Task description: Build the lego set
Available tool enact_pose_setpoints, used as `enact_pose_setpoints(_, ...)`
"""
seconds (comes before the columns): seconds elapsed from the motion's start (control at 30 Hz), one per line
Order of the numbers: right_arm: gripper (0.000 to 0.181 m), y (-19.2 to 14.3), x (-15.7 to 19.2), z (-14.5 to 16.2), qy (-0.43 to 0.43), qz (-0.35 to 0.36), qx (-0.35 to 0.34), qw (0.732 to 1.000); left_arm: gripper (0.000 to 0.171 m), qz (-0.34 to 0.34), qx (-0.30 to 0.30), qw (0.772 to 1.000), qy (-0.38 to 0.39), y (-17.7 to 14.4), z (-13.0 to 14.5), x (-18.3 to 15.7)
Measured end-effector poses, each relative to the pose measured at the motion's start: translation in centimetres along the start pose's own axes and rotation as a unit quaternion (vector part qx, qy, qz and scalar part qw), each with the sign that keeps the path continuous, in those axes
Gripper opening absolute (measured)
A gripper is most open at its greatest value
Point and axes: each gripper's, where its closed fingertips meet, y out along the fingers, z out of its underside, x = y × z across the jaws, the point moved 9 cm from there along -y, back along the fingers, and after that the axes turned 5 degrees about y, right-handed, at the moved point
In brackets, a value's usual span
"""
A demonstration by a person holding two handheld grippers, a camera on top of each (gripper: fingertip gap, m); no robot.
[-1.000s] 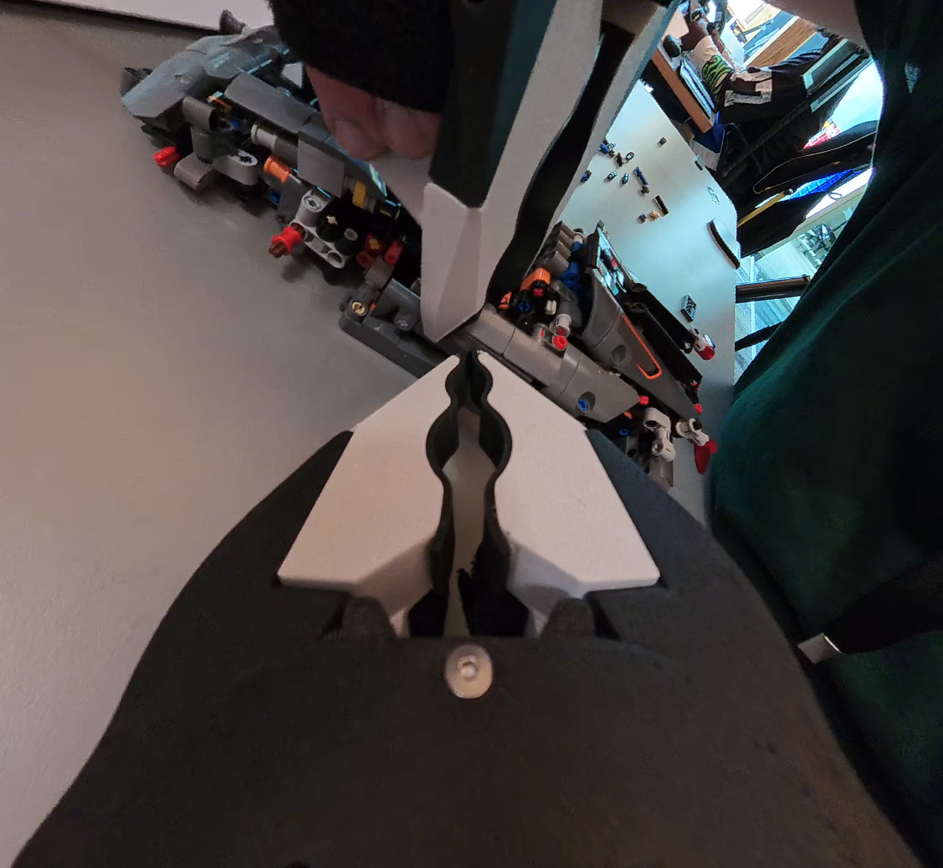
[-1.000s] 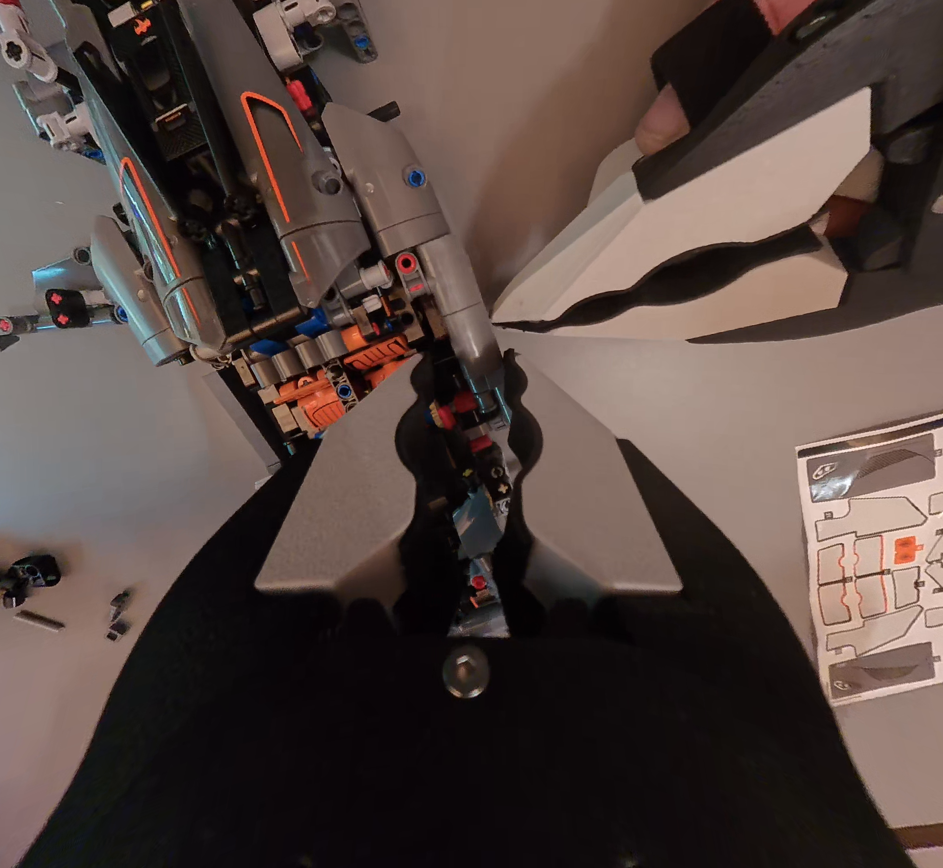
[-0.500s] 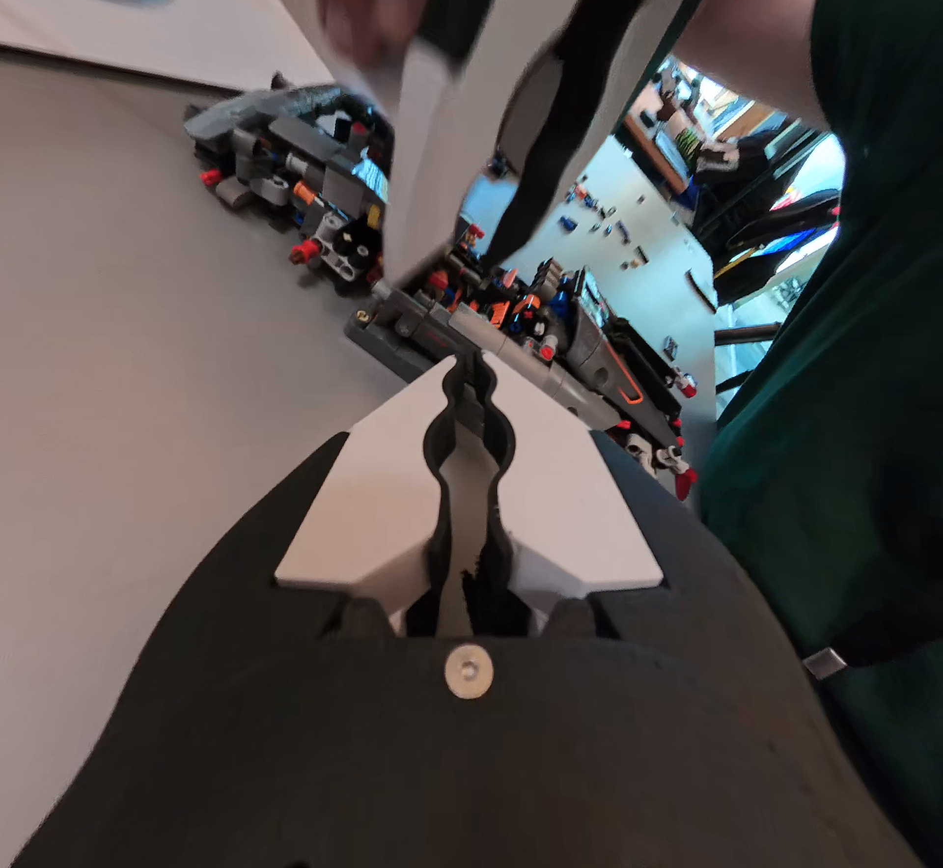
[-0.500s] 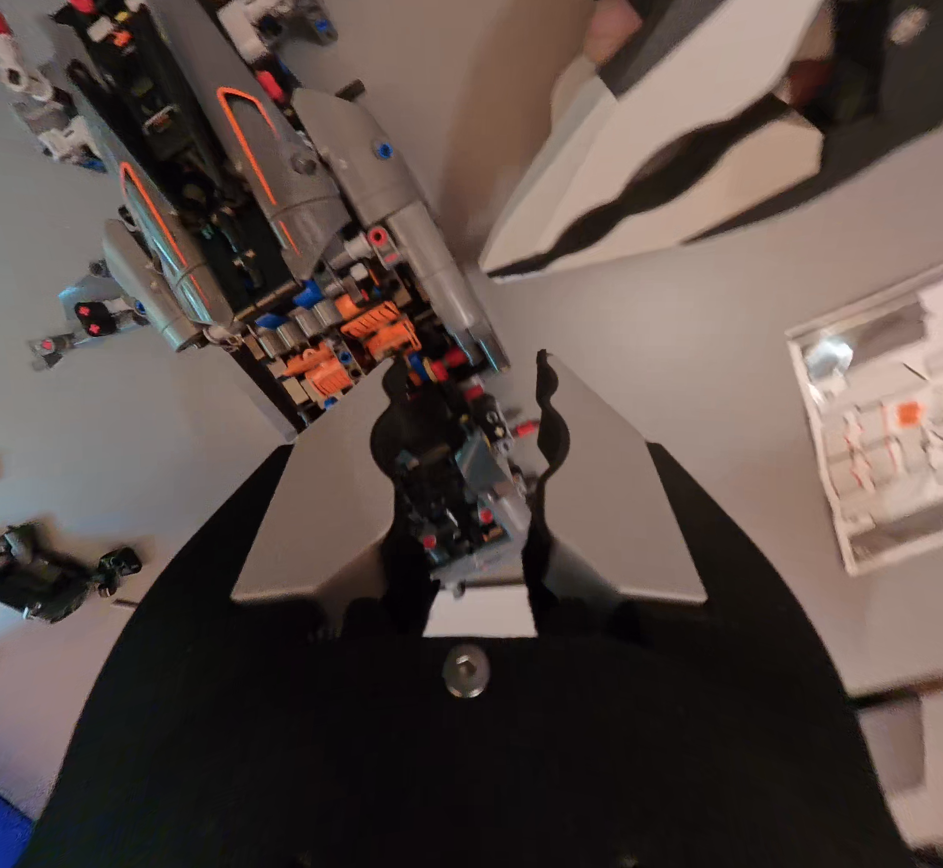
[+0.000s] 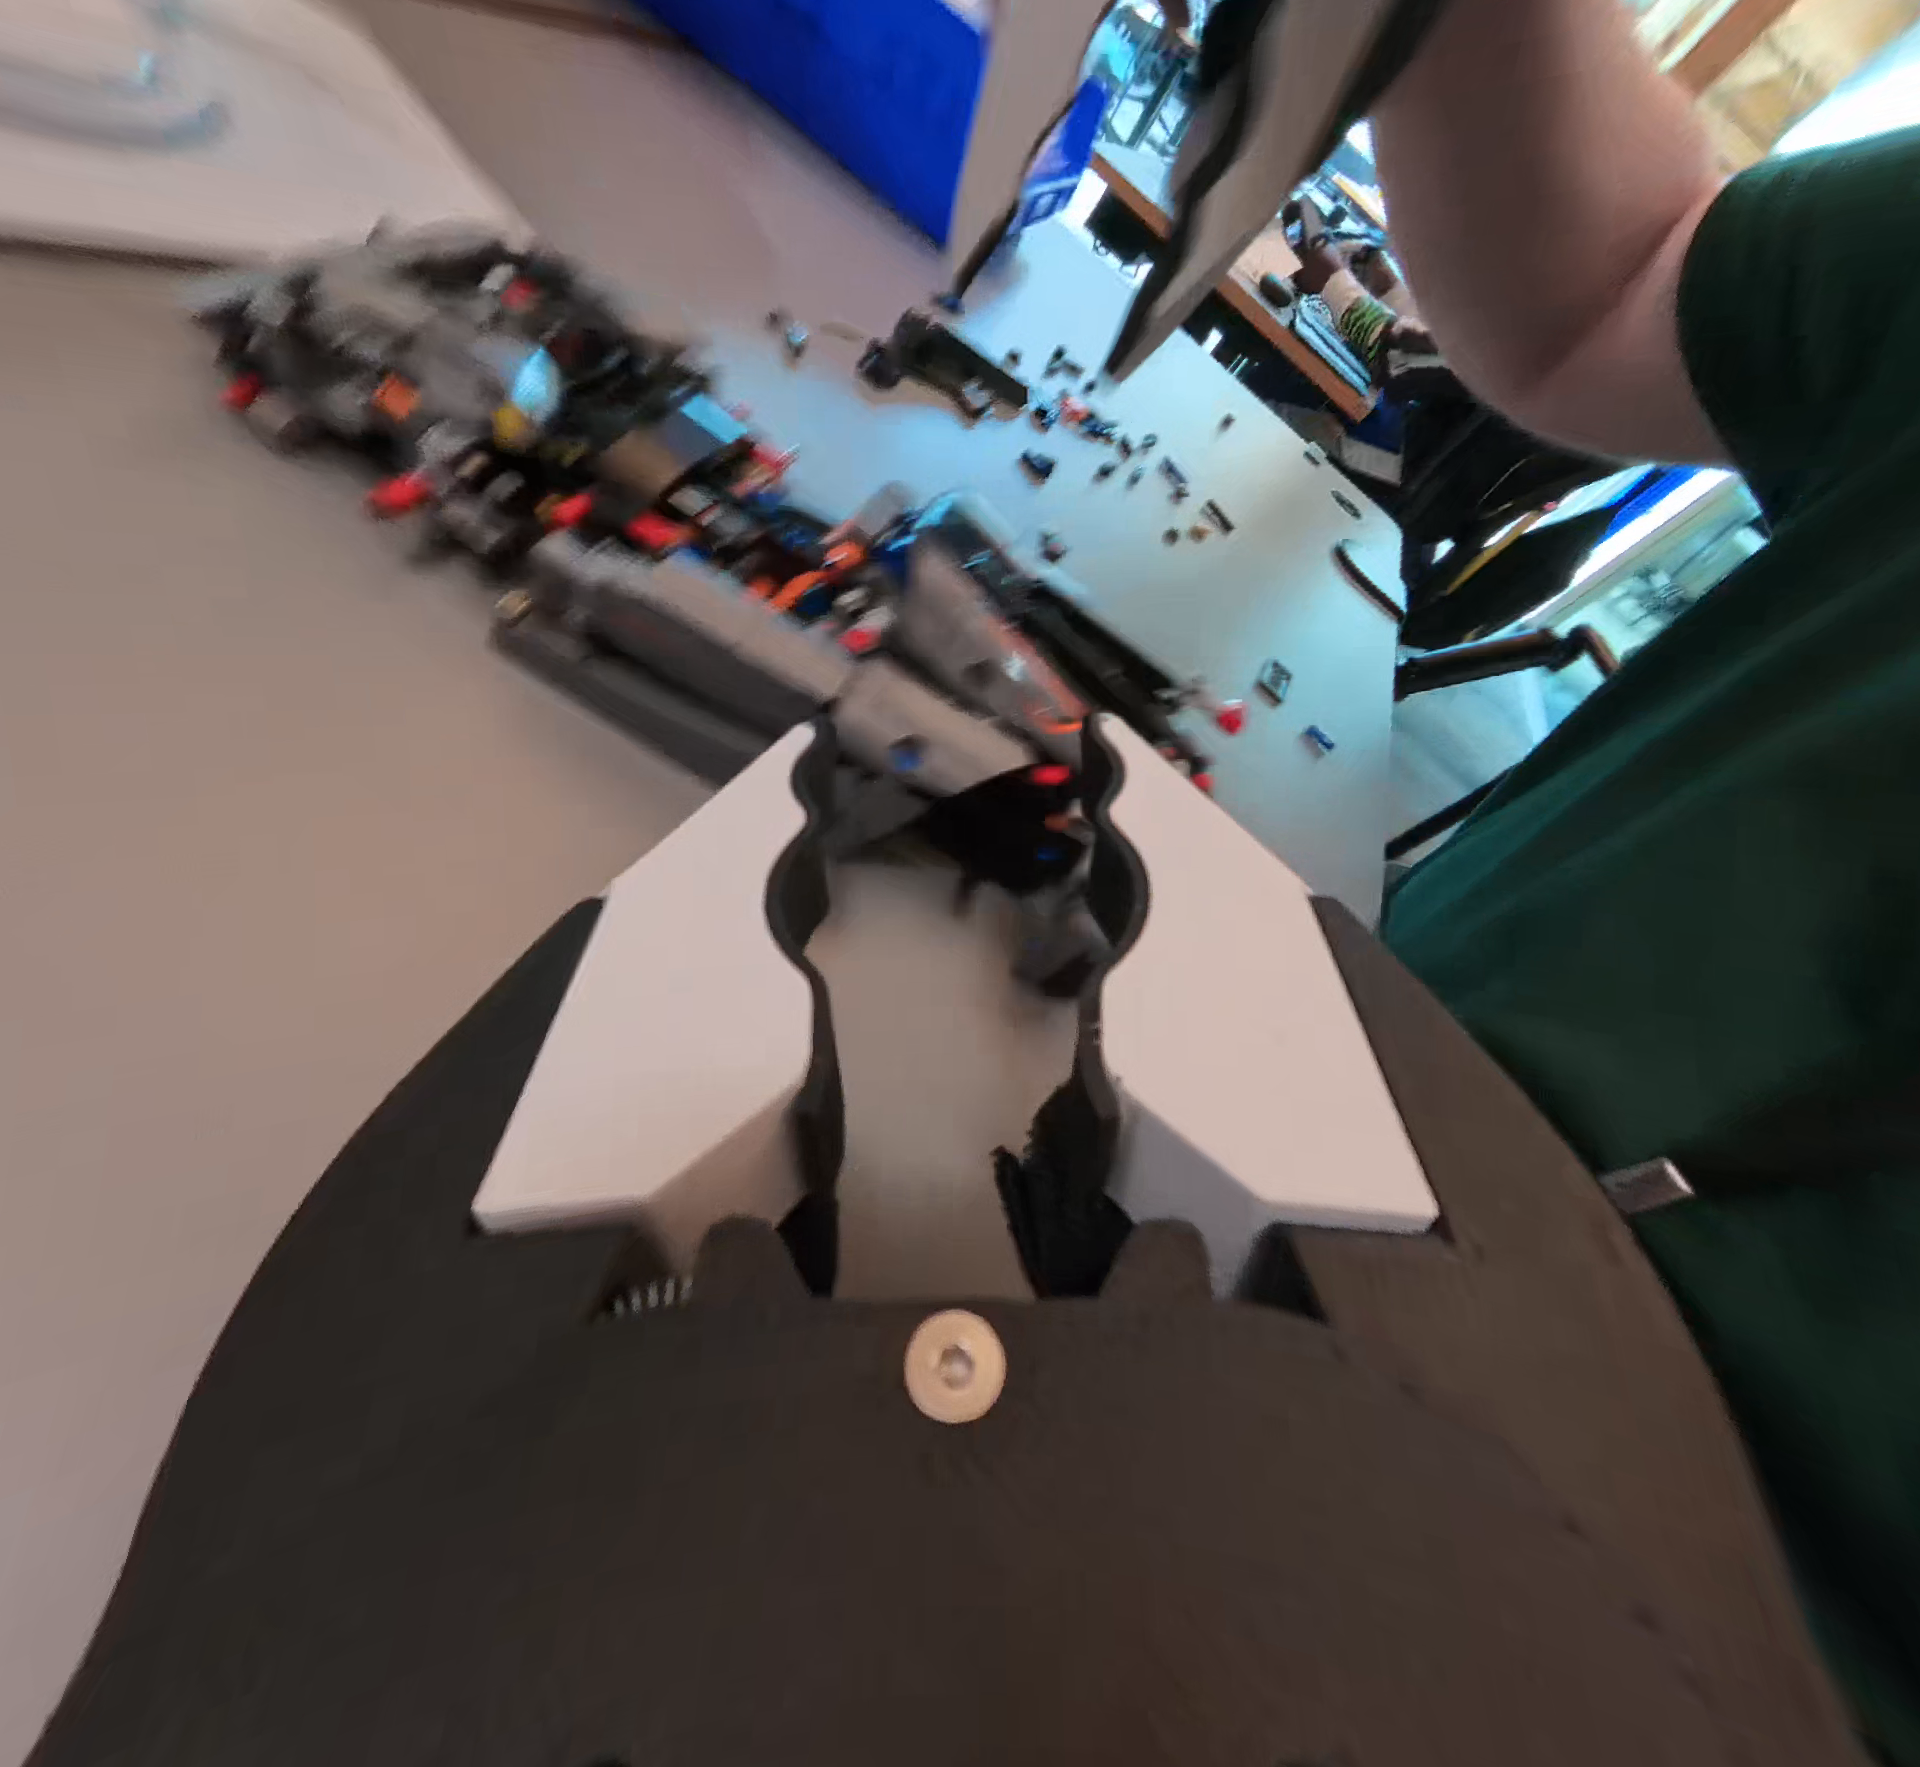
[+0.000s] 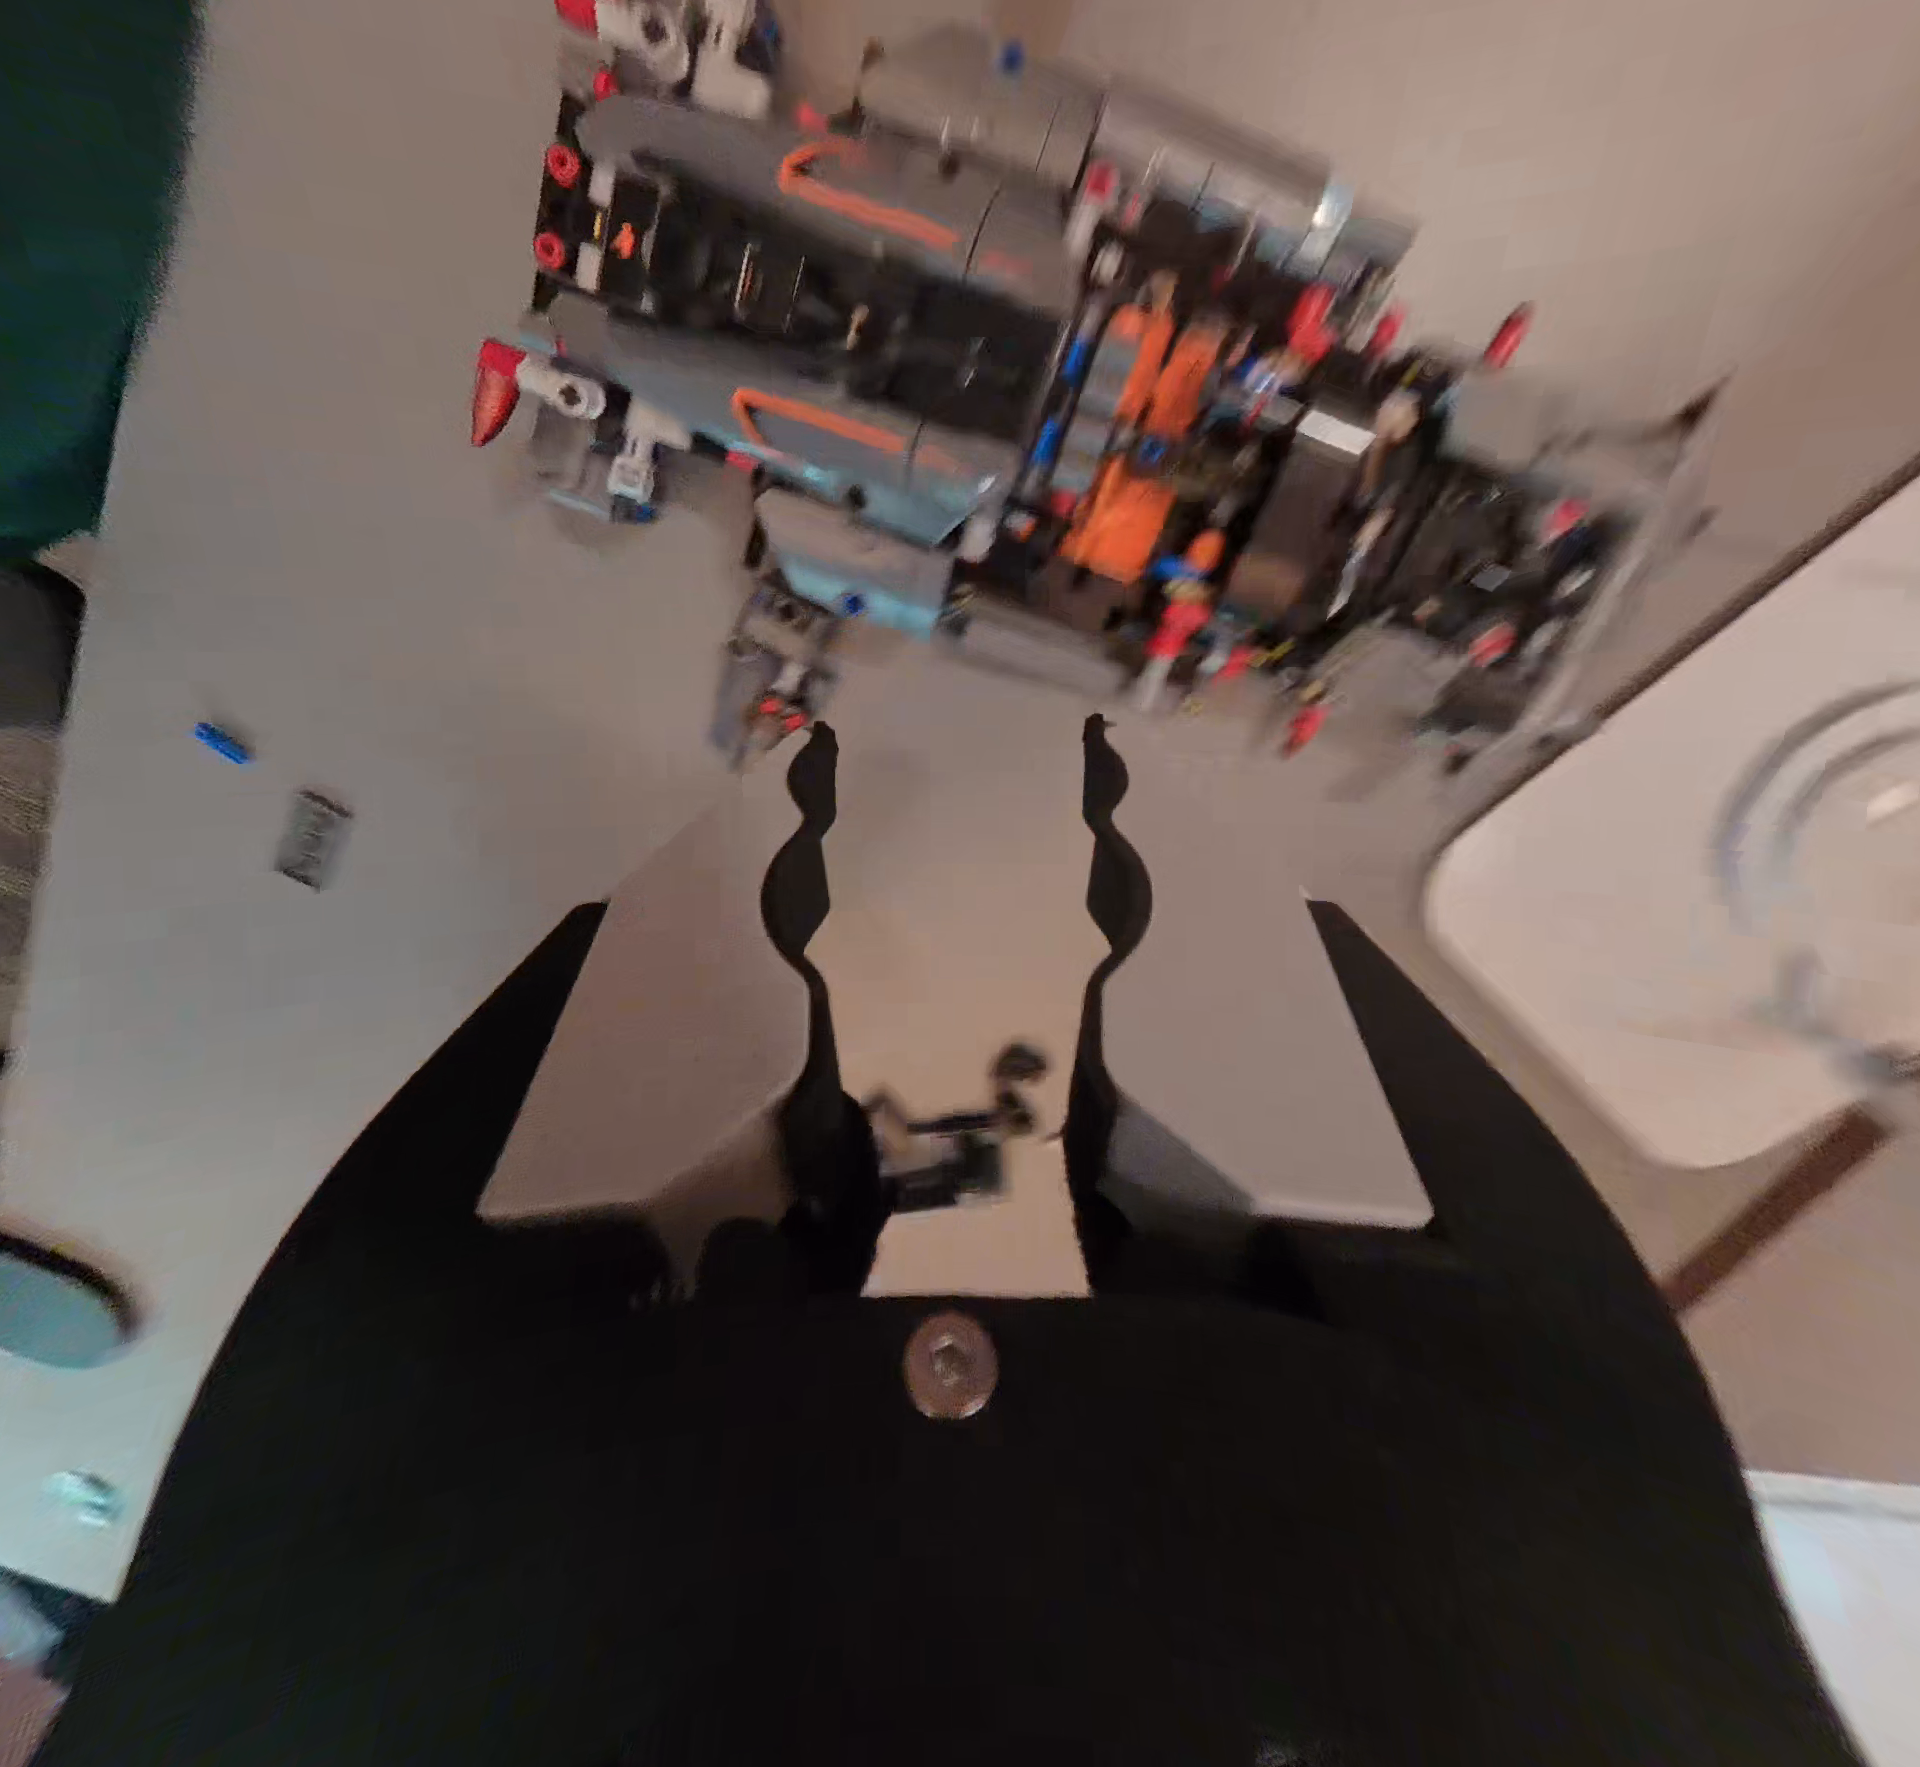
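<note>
The partly built grey, black and orange lego model (image 6: 997,408) lies on the pale table (image 6: 364,491). My right gripper (image 6: 956,738) is open and empty, held above the table just short of the model's side. A small black lego part (image 6: 961,1158) lies on the table, seen low between its fingers. In the left wrist view the model (image 5: 644,657) stretches away to the left. My left gripper (image 5: 951,751) is open, with the model's near end (image 5: 1023,813) between its fingertips; I cannot tell if they touch it. The right gripper (image 5: 1034,309) hangs above it, open. Both views are blurred.
Several small loose lego pieces (image 5: 1091,450) lie beyond the model, and a blue pin (image 6: 221,743) and a grey piece (image 6: 312,834) lie near it. A white sheet (image 6: 1662,938) lies at the right. A blue box (image 5: 810,3) stands behind. A person's green sleeve (image 5: 1662,834) fills the right. About 15 cm separates my left fingertips from my right. The grey piece (image 6: 312,834) lies around 20 cm away from my right fingertips. It turns up in the left wrist view (image 5: 1273,683) as well.
My left gripper has gone from shut to open. My right gripper has opened, let go of the model, and lifted and swung away from it.
</note>
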Motion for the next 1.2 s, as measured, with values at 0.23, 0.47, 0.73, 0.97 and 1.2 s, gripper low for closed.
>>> enact_pose_setpoints(0.23, 0.047, 4.3, 4.2, 5.2, 0.154, -0.006, 0.010, 0.988, 0.049, -0.010, 0.057, 0.981, 0.186, 4.9, -2.9, -8.8)
enact_pose_setpoints(0.47, 0.023, 7.9, 6.0, 6.6, 0.209, 0.015, -0.026, 0.977, 0.041, -0.074, 0.222, 0.922, 0.310, 11.6, 1.0, -10.9)
enact_pose_setpoints(0.73, 0.012, 7.1, 7.0, 7.1, 0.218, 0.007, -0.086, 0.972, 0.026, -0.093, 0.257, 0.912, 0.307, 9.4, 1.7, -10.3)
enact_pose_setpoints(0.97, 0.012, 6.5, 7.3, 6.8, 0.228, -0.006, -0.140, 0.963, 0.027, -0.059, 0.275, 0.918, 0.279, 4.5, 2.1, -8.9)
enact_pose_setpoints(1.2, 0.012, 6.3, 6.9, 5.4, 0.262, -0.032, -0.226, 0.938, 0.027, -0.064, 0.296, 0.917, 0.258, -1.3, 2.3, -6.2)
